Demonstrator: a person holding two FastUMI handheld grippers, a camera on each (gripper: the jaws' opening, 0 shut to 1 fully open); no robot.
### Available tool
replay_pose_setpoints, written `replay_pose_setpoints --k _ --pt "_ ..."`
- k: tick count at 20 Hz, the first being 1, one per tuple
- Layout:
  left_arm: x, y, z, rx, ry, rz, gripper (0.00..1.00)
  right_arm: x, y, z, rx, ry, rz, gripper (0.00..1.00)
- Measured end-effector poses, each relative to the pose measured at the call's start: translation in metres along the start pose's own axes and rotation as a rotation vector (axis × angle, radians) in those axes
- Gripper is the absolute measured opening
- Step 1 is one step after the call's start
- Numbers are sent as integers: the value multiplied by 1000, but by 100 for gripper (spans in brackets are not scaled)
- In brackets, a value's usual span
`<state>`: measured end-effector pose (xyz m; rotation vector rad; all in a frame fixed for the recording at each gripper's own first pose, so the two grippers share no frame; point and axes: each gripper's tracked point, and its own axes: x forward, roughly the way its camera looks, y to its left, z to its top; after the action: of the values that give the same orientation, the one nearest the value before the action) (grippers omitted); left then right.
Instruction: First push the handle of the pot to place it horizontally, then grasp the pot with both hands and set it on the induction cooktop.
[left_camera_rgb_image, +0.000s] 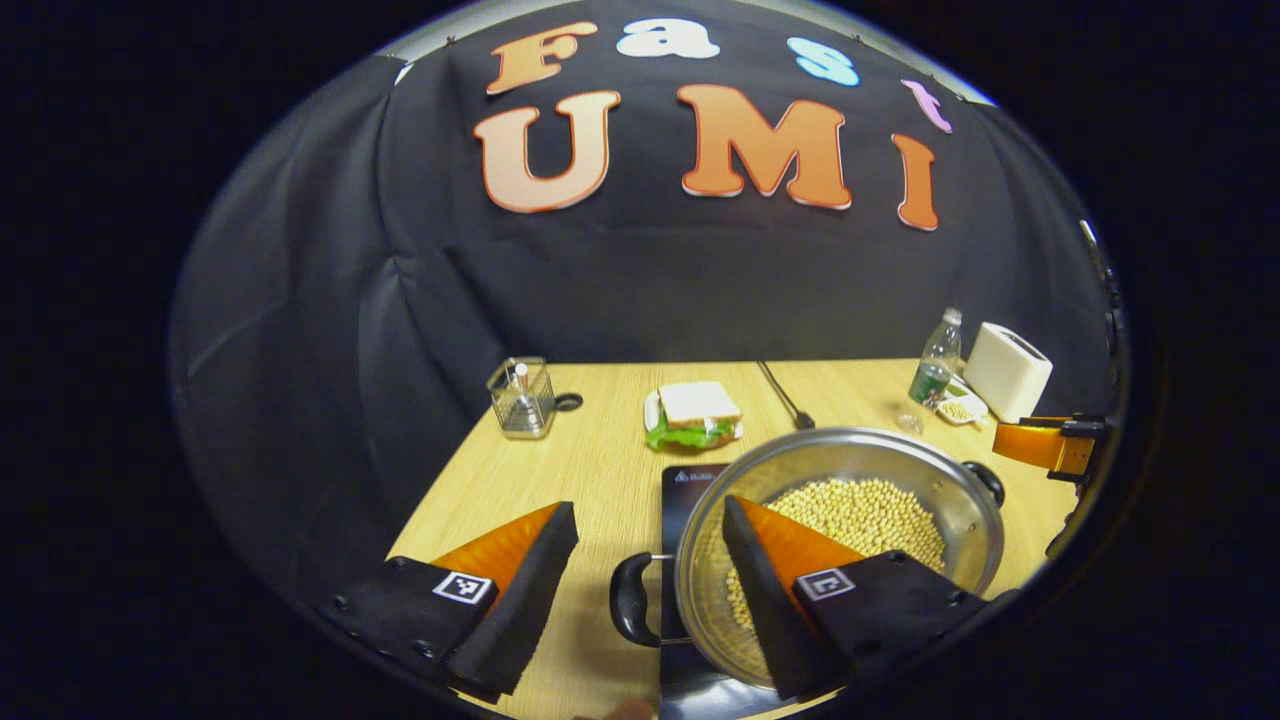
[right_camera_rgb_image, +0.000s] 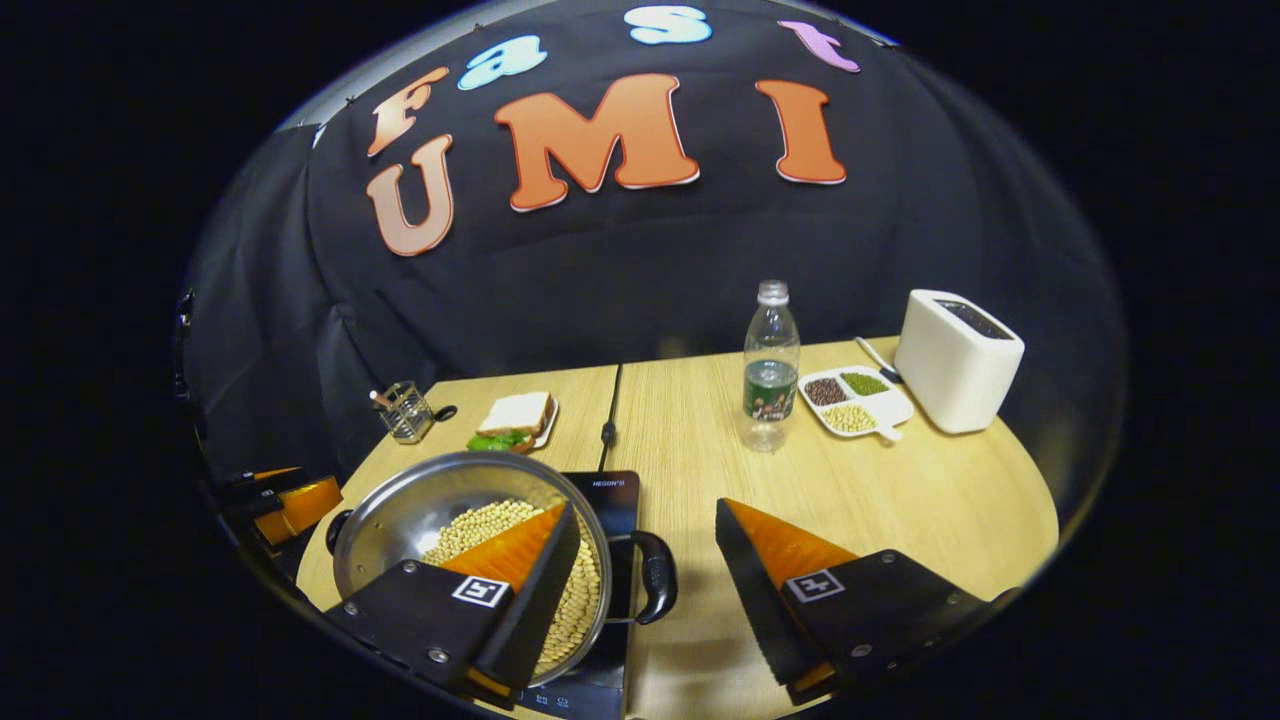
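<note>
Sitting on the black induction cooktop (left_camera_rgb_image: 690, 490) near the front edge of the wooden worktop (left_camera_rgb_image: 600, 460), the steel pot (left_camera_rgb_image: 950, 500) holds a layer of pale beans (left_camera_rgb_image: 860, 515). In the left gripper view the left gripper (left_camera_rgb_image: 650, 545) stands wide, its two fingers spread to either side of the pot's near black handle (left_camera_rgb_image: 628, 600): one finger lies over bare worktop, the other reaches over the rim above the beans. Neither finger presses on the handle, which sticks out sideways from the pot wall. The pot's far handle (left_camera_rgb_image: 985, 480) shows at the opposite rim, and beyond it an orange part of the other gripper sits at the right edge of that view.

In the right gripper view the right gripper (right_camera_rgb_image: 645, 540) is also wide. One finger hangs over the pot (right_camera_rgb_image: 400, 510) and its beans (right_camera_rgb_image: 480, 525), the other over bare worktop (right_camera_rgb_image: 900, 500), with the black handle (right_camera_rgb_image: 655, 575) between them and untouched. The cooktop (right_camera_rgb_image: 615, 495) shows under and behind the pot.

Farther back on the worktop are a sandwich (right_camera_rgb_image: 515, 415) on a small plate, a wire holder (right_camera_rgb_image: 405, 410), a clear water bottle (right_camera_rgb_image: 770, 365), a divided dish (right_camera_rgb_image: 855, 400) of mixed beans and a white toaster (right_camera_rgb_image: 955, 360). A dark cable (right_camera_rgb_image: 607, 430) runs from the cooktop toward the back wall.
</note>
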<state>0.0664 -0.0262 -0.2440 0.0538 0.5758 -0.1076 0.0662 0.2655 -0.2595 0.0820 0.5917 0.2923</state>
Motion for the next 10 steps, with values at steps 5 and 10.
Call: replay_pose_setpoints --k 5,10 --pt "-70 9 90 -36 -224 30 99 -56 -38 66 -55 -140 -29 94" --pt "-141 29 148 -46 -402 74 99 -115 -88 116 -96 -273 -106 94"
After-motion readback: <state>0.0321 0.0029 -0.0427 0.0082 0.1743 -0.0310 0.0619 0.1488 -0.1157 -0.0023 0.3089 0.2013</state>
